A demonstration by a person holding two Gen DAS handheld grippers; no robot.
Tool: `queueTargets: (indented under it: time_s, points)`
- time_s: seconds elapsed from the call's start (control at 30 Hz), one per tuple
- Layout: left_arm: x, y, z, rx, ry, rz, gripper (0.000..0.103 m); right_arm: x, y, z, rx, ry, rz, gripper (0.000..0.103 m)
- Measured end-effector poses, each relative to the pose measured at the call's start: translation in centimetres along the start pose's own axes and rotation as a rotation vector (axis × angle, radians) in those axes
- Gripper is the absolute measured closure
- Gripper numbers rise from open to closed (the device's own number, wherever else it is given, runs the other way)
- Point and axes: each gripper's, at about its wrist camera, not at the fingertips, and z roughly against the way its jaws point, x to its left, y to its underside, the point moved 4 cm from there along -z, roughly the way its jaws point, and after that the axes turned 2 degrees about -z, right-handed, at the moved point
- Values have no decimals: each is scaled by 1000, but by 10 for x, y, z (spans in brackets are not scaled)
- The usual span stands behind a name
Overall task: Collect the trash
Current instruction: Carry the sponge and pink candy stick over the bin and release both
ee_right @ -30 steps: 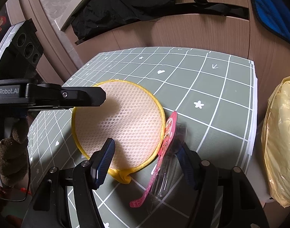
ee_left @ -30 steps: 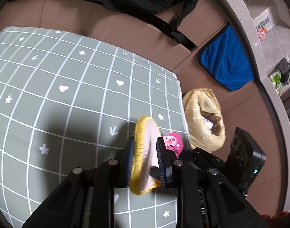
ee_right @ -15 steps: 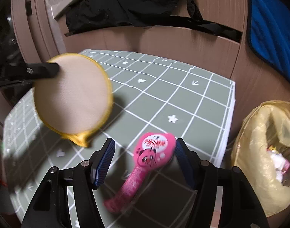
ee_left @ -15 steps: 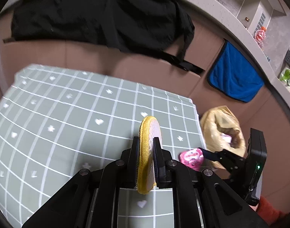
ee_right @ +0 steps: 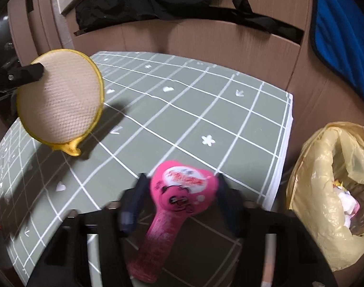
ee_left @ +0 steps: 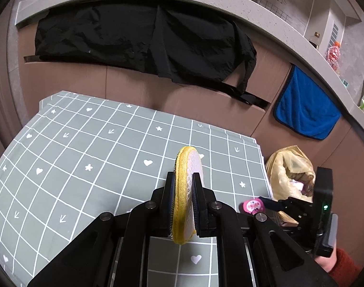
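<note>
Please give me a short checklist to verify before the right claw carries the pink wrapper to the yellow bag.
1. Pink wrapper held between the right claw's fingers: ok, though the picture is blurred, so how firm the grip is cannot be told.
2. Wrapper lifted off the mat: cannot tell; its tail hangs low between the fingers.
3. Yellow bag mouth open and facing up: ok; trash already lies inside.
4. Way from the wrapper to the bag free: ok; only the mat's edge lies between them.
5. Left claw shut on the round pad, held off to the left side: ok.
</note>
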Motion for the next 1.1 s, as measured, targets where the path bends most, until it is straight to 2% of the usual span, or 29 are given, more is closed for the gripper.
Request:
queueTargets:
  time_s: [0.23, 0.43, 0.53, 0.77, 0.9, 1.1]
  points:
    - [-10, -15, 20, -90, -39, -26, 89, 6, -26, 33, -94, -46, -12, 54]
    - [-42, -44, 57, -255, -104, -106, 89, 10, -61, 85, -221, -52, 25, 54]
    - [-59, -57, 68, -312, -112, -132, 89, 9, -75, 114, -294, -34, 53, 54]
    - [-113, -74, 77, -388, -70, -184, 89, -15, -85, 174, -419, 17, 60, 54]
    - [-149, -77, 71, -406, -20, -201, 89, -47, -79, 203, -467, 80, 36, 54]
    - [-215, -80, 54, -403, 65, -256, 89, -104, -58, 232, -493, 175, -32, 54]
